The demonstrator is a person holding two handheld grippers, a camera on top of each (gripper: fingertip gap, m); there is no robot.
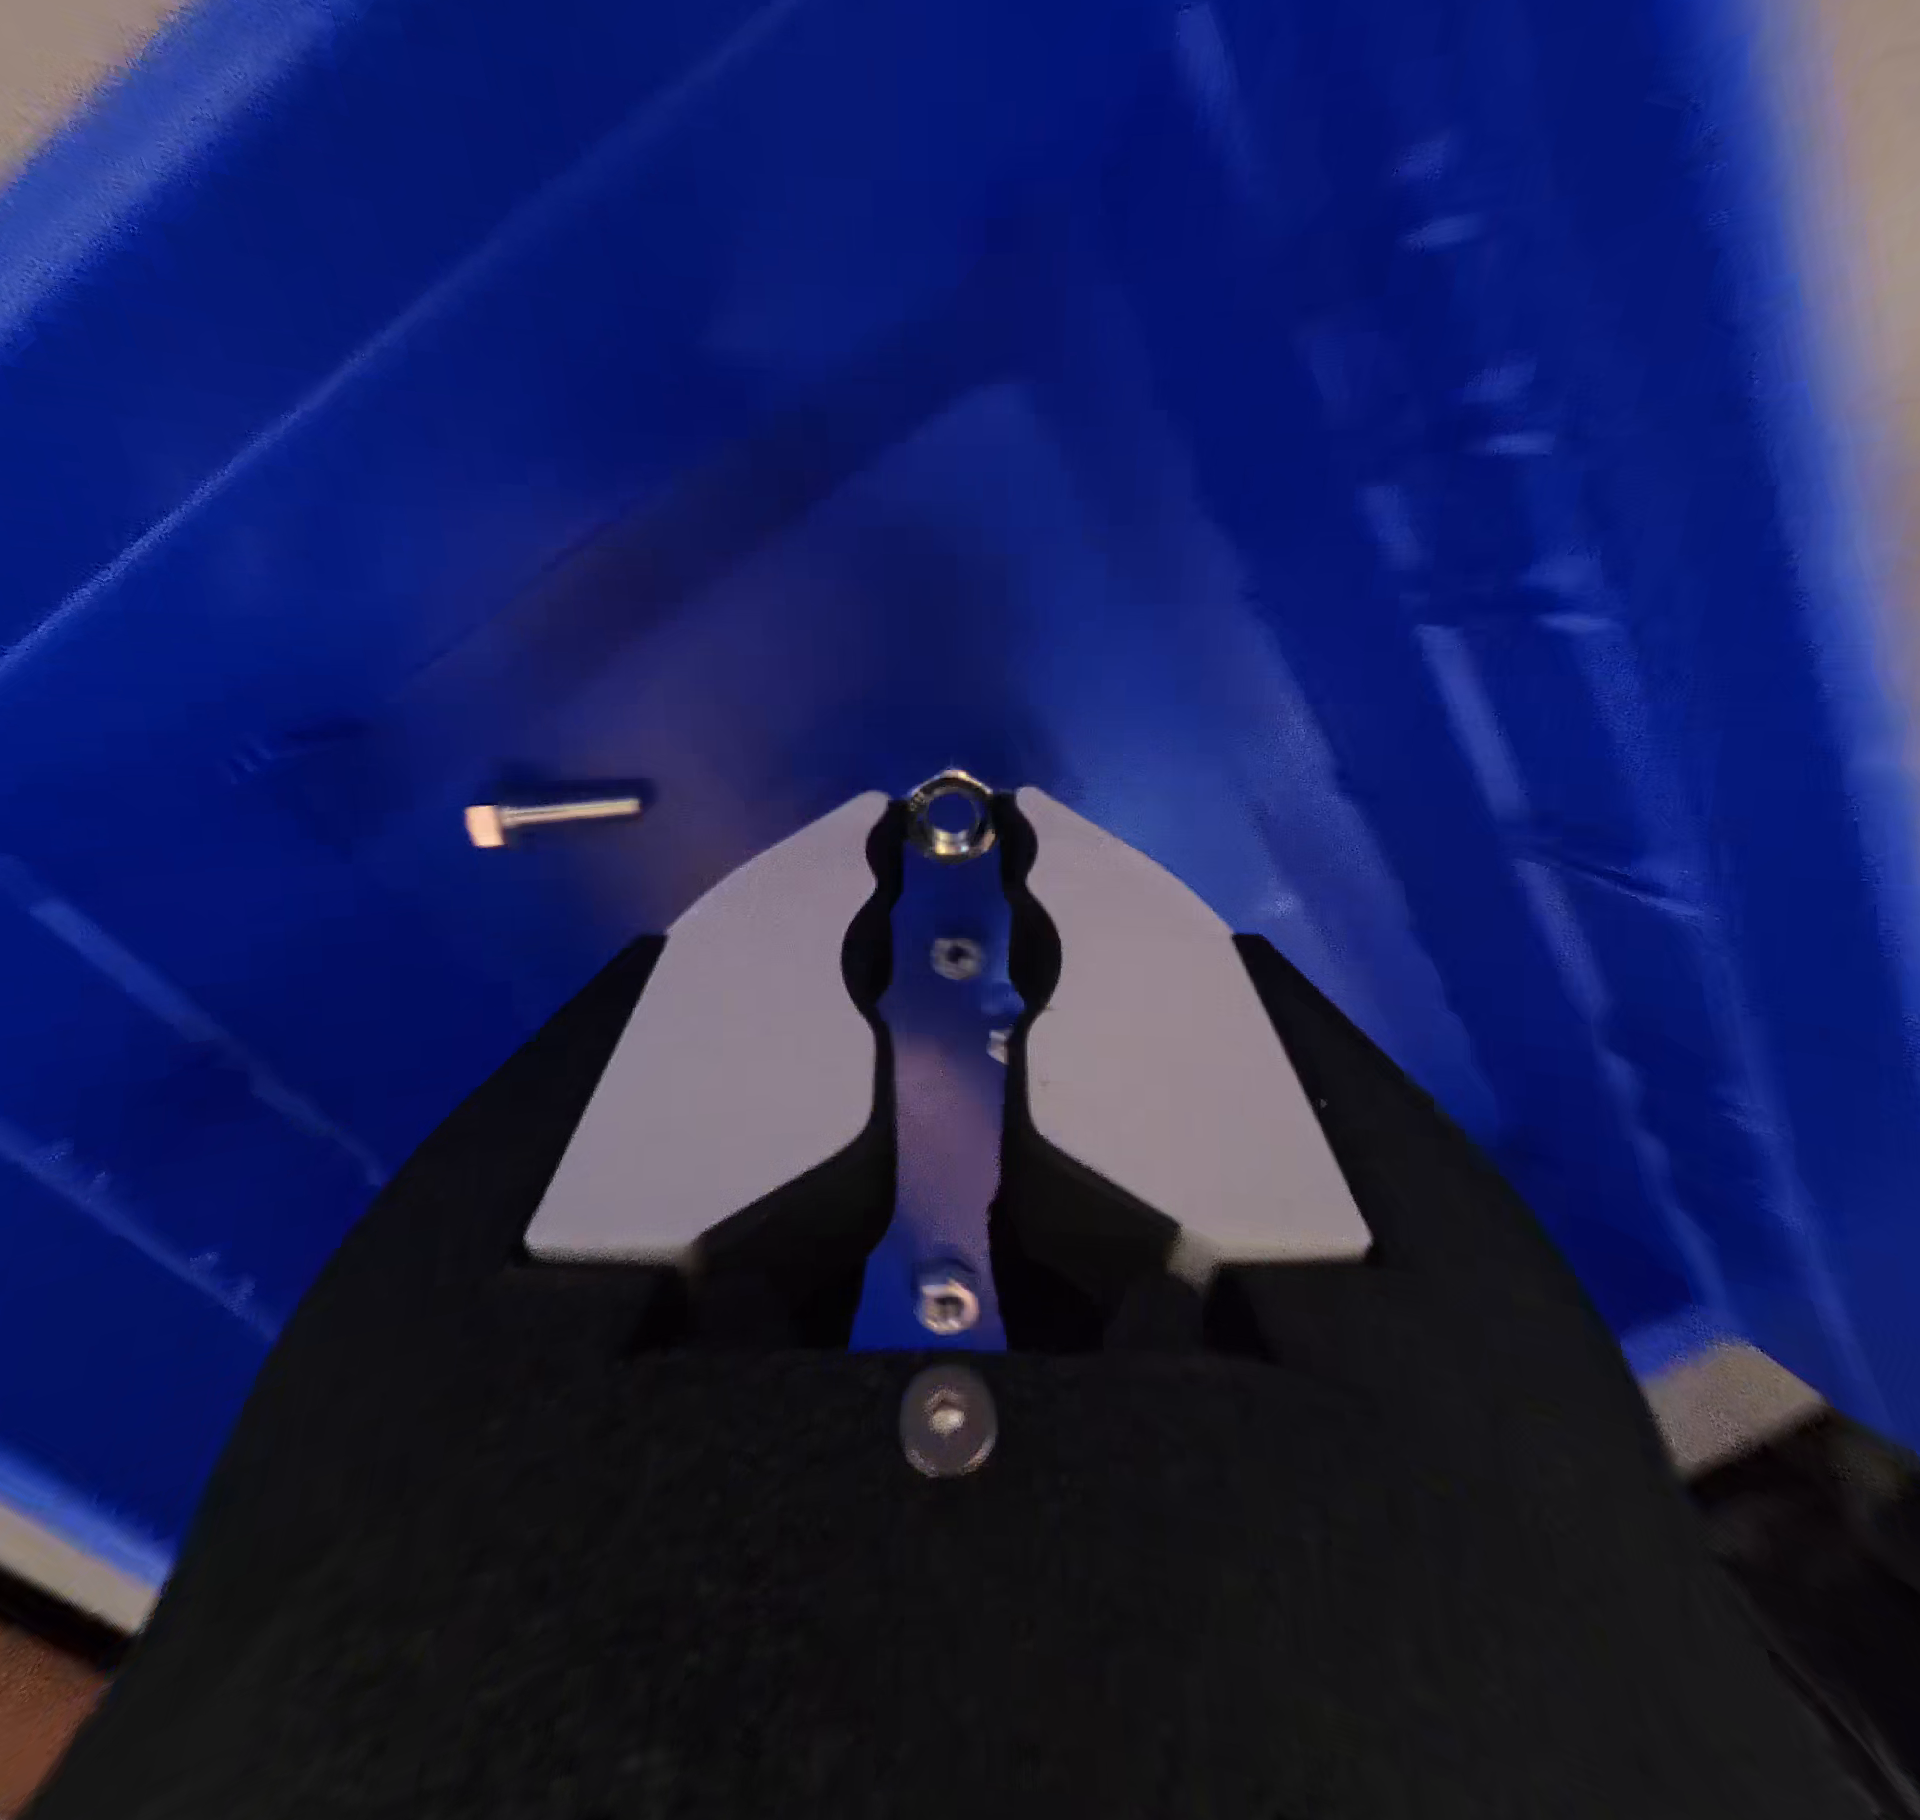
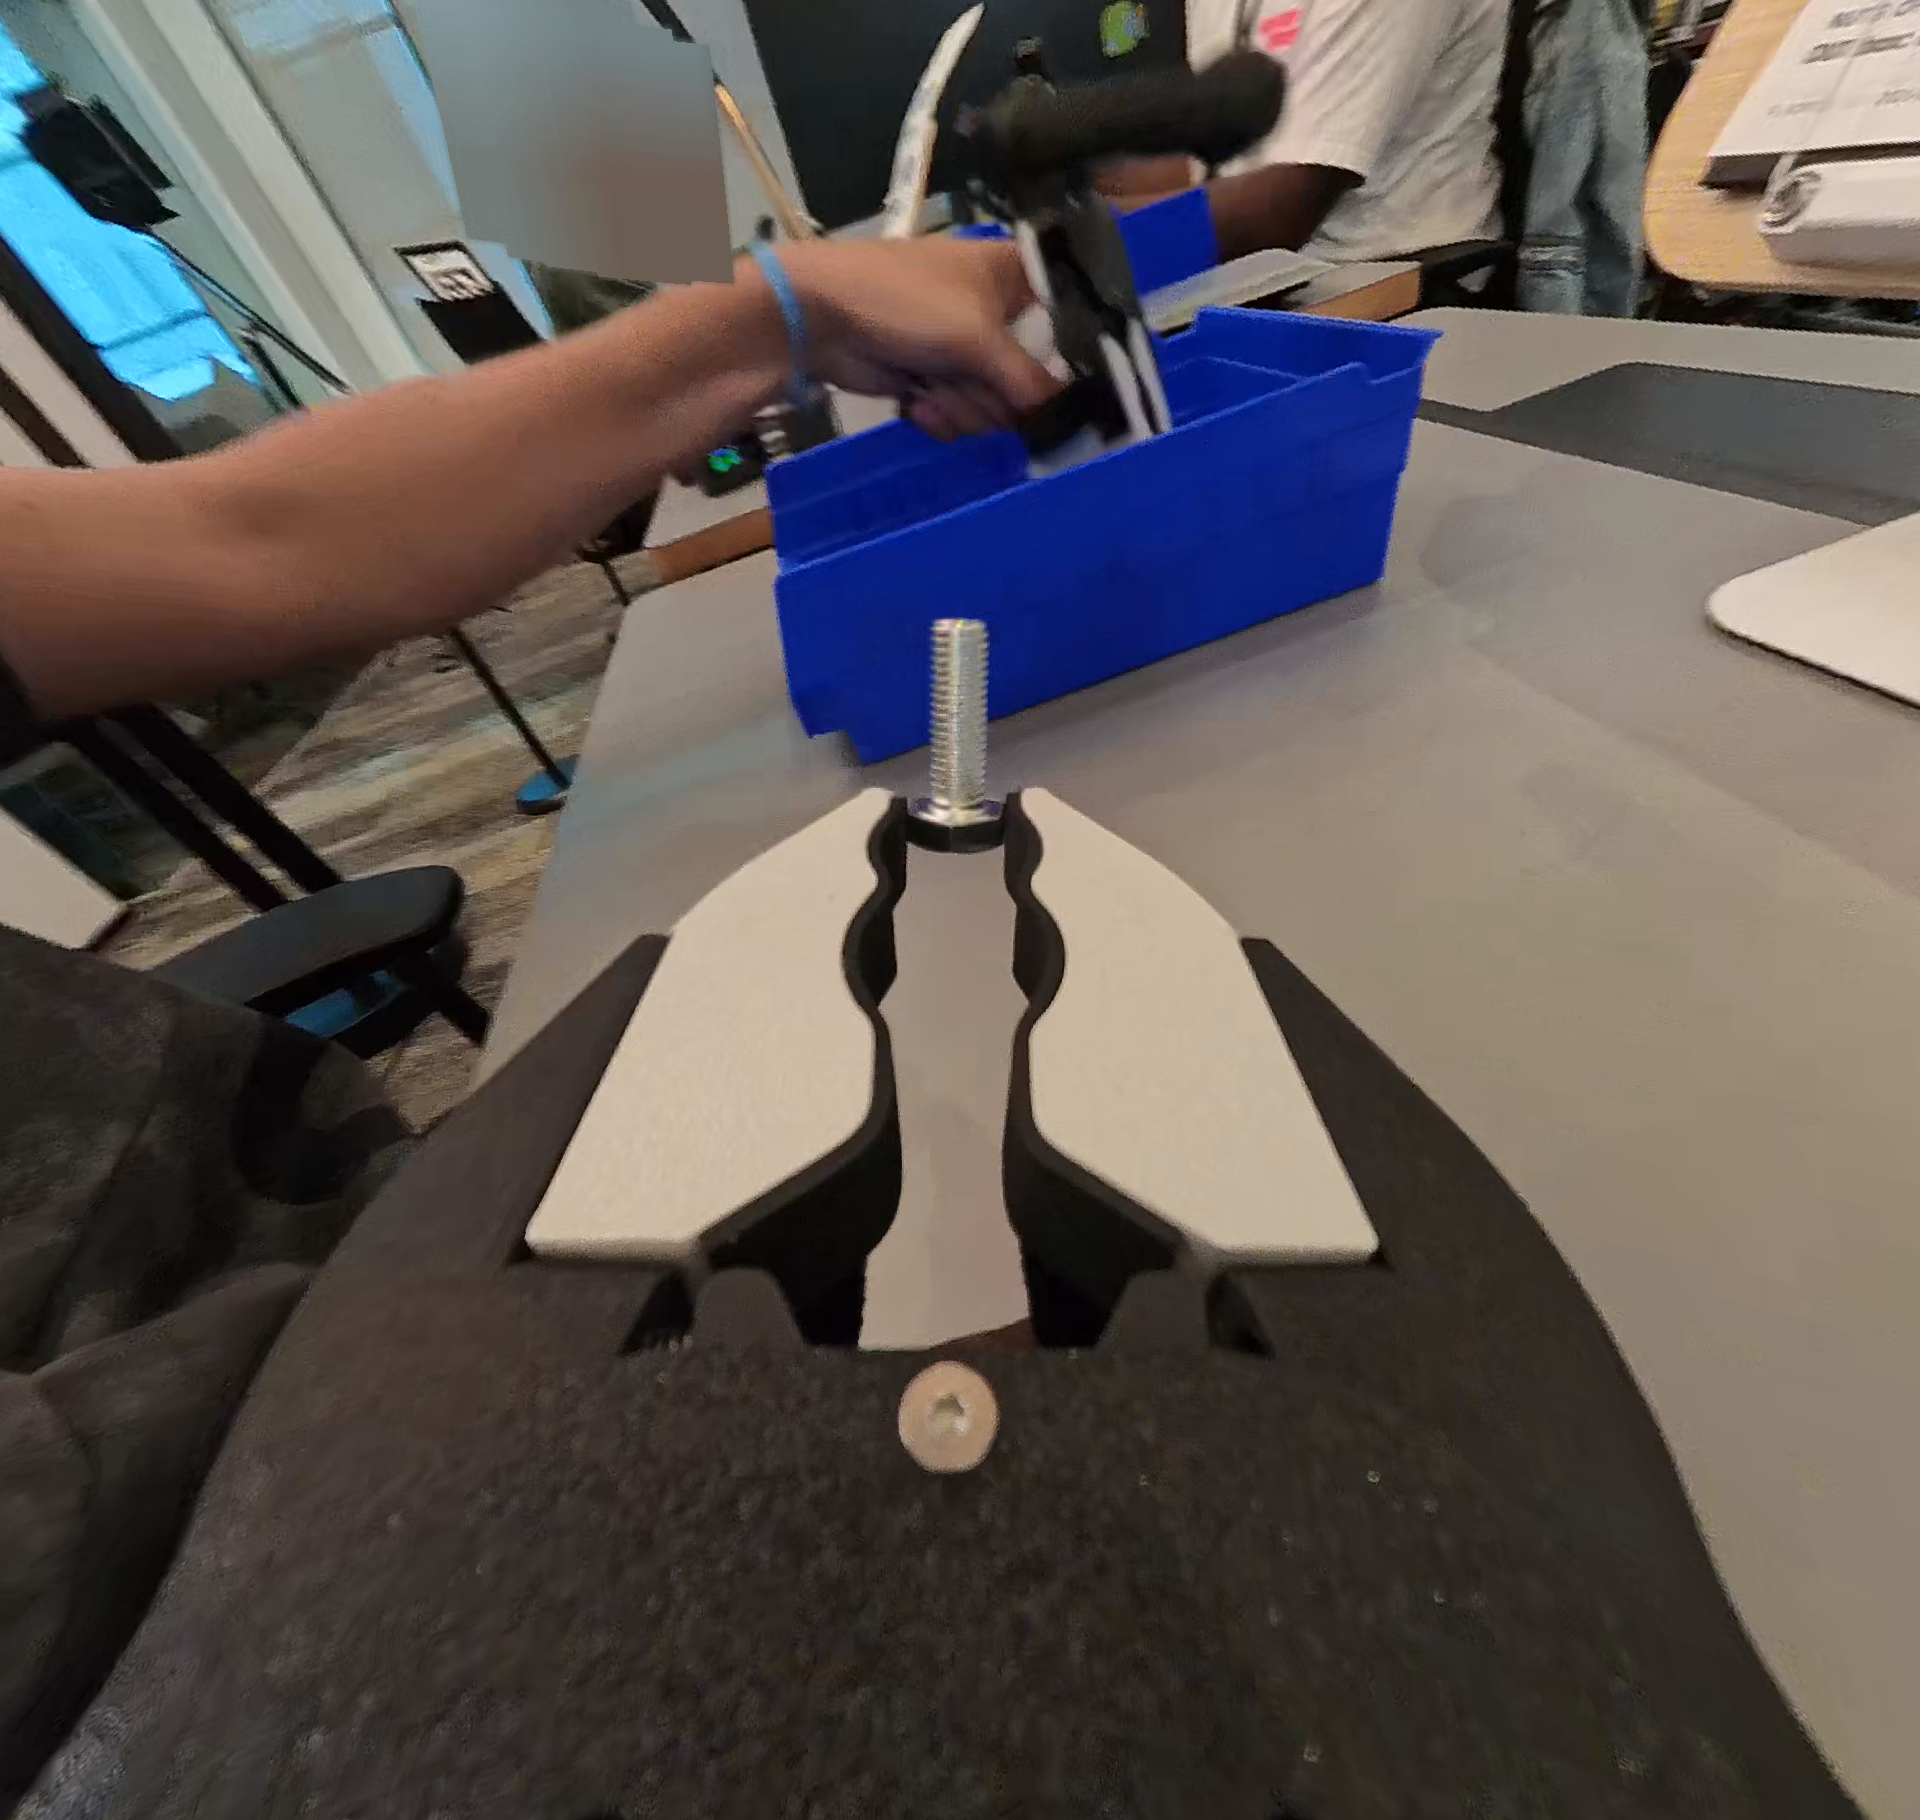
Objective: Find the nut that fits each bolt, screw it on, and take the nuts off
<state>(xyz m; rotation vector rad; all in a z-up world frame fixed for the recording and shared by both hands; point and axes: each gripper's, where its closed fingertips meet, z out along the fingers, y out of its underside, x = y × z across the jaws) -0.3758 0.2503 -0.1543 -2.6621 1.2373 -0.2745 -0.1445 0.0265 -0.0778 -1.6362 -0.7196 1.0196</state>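
Note:
In the left wrist view my left gripper (image 1: 950, 827) is inside a blue bin (image 1: 1143, 336) and is shut on a silver hex nut (image 1: 950, 825) at its fingertips. A small silver bolt (image 1: 551, 818) lies on the bin floor to the left. Two more nuts (image 1: 954, 958) (image 1: 943, 1305) lie on the floor between the fingers. In the right wrist view my right gripper (image 2: 956, 830) is shut on the head of a silver bolt (image 2: 958, 705), which stands upright with its thread up, above the grey table (image 2: 1455, 835). The left gripper (image 2: 1091, 357) shows reaching into the blue bin (image 2: 1091, 544).
A person's arm (image 2: 416, 503) reaches across from the left to the bin. A white flat object (image 2: 1829, 617) lies at the table's right edge. Another person in a white shirt (image 2: 1351, 56) sits behind. A black chair (image 2: 343, 939) stands off the table's left edge. Measured from the fingertips, the white flat object (image 2: 1829, 617) is 25 cm or so from the left gripper and 35 cm from the right.

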